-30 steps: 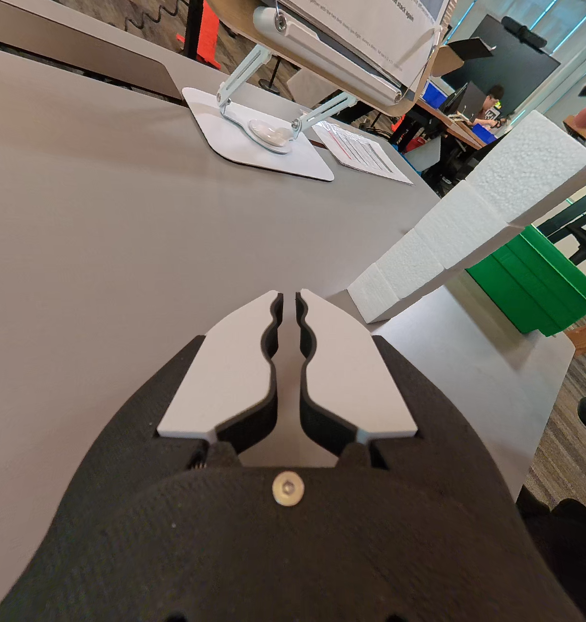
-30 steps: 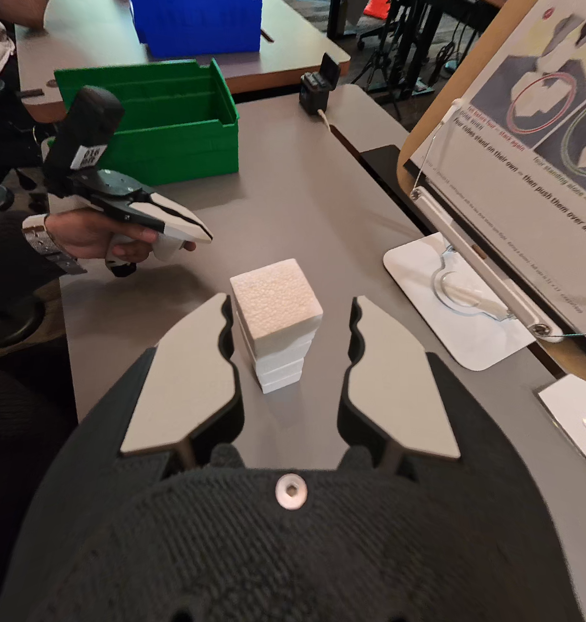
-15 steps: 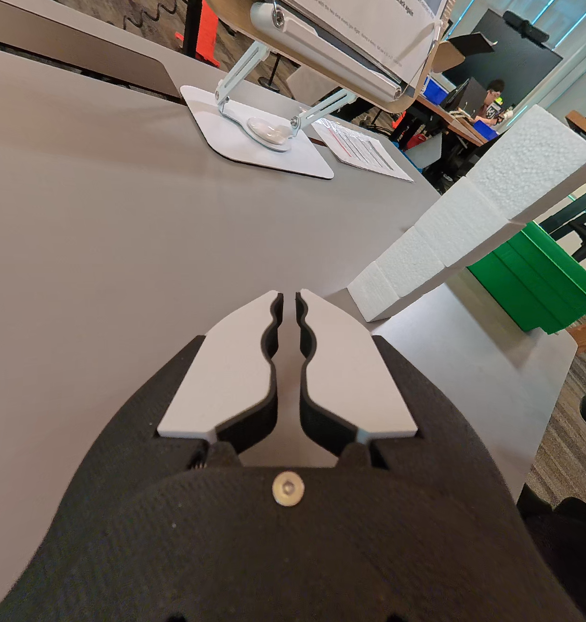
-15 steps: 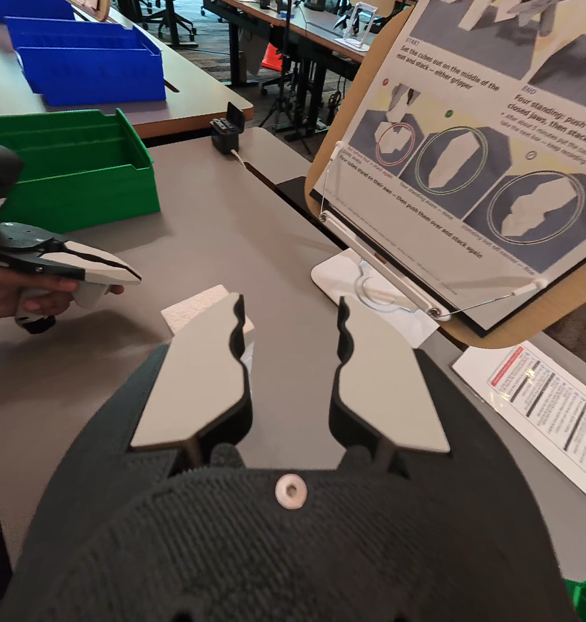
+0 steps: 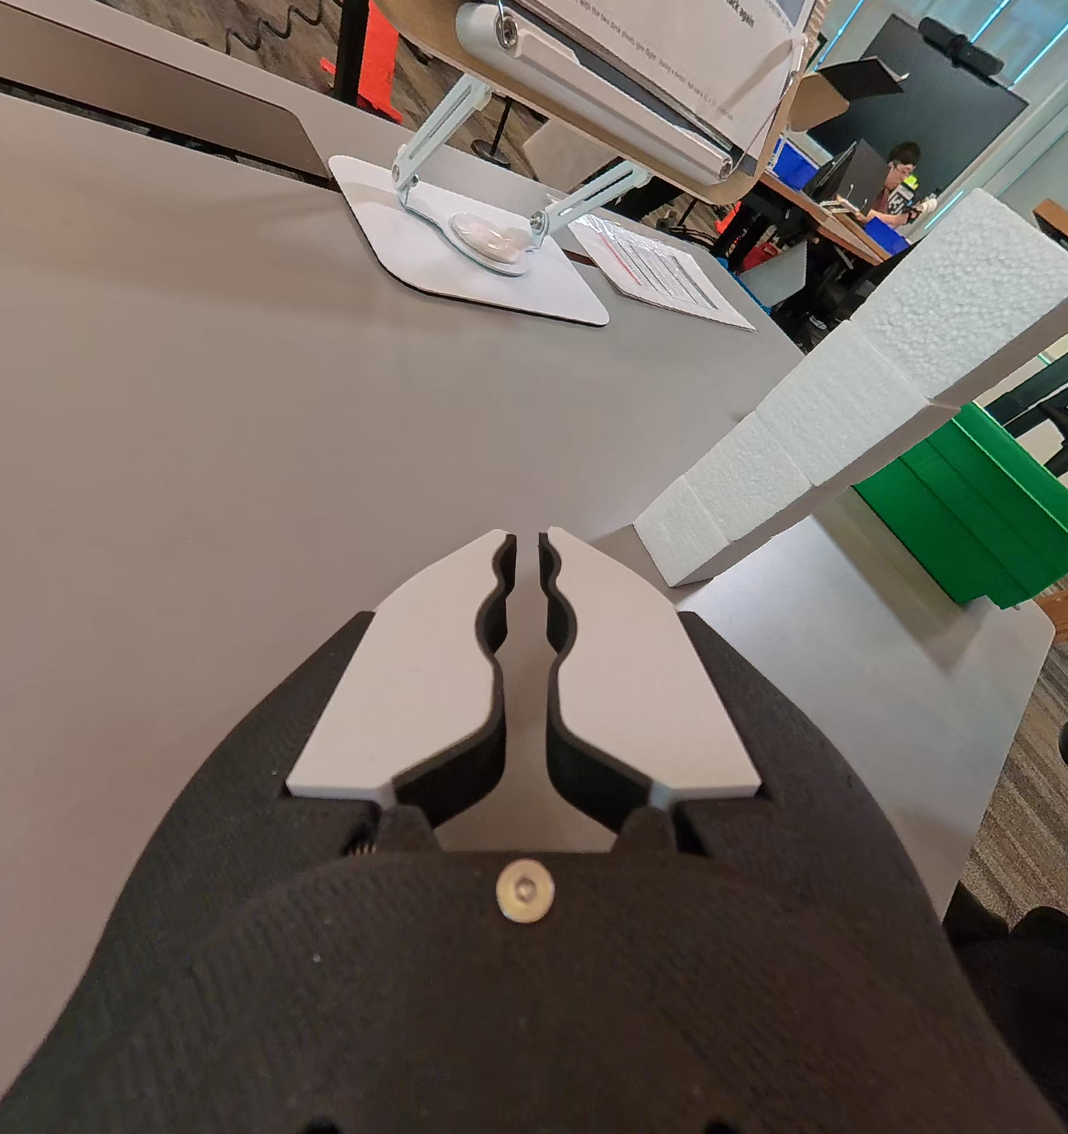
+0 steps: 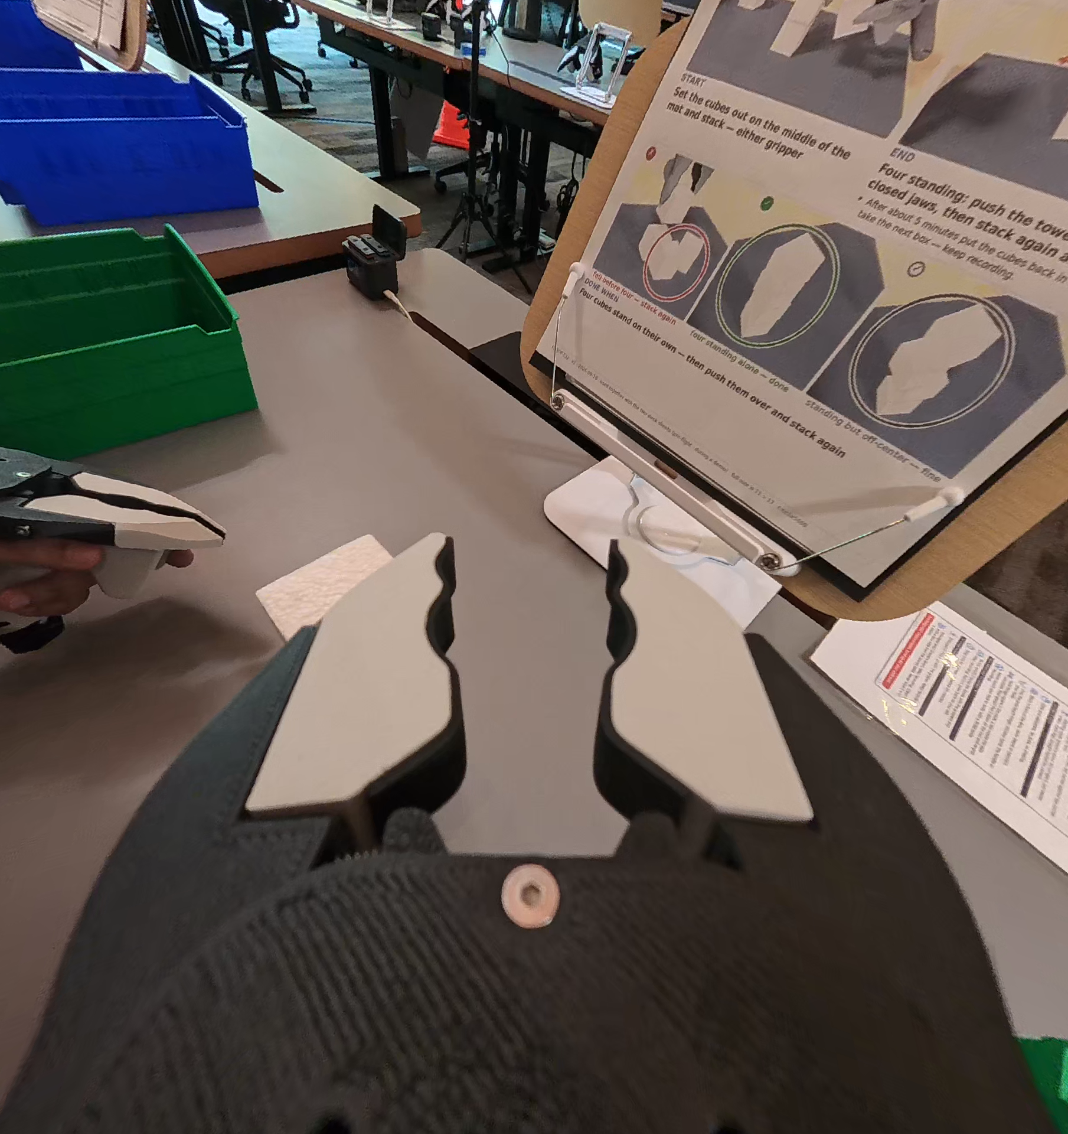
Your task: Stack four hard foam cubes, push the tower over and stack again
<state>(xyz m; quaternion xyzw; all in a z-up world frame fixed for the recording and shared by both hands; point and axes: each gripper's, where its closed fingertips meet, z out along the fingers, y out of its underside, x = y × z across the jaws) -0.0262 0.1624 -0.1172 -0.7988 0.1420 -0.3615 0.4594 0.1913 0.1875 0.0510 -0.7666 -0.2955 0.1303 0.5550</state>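
Observation:
A tower of several white foam cubes (image 5: pixel 825 417) stands on the grey table (image 5: pixel 212 429), to the right of and just beyond my left gripper (image 5: pixel 527 540). The left gripper's jaws are nearly together with nothing between them. It hovers low over the table and does not touch the tower. In the right wrist view a hand holds it at the left (image 6: pixel 218 540). My right gripper (image 6: pixel 531 552) is open and empty above the table. Only the tower's top face (image 6: pixel 323 583) shows there, just left of the right gripper's left finger (image 6: pixel 365 675), partly hidden by it.
A green bin (image 6: pixel 89 343) stands at the table's far left, with blue bins (image 6: pixel 102 141) on the desk behind. A stand with an instruction sheet (image 6: pixel 825 307) rises at the right on a white base (image 5: pixel 457 245). A laminated sheet (image 6: pixel 979 736) lies beside it. A small black device (image 6: pixel 372 258) sits at the far edge. One gripper's finger ends stand about 30 cm off the other's.
My right gripper moved from around the foam tower up and to the right, and its jaws narrowed somewhat. The tower still stands. The left gripper barely moved.

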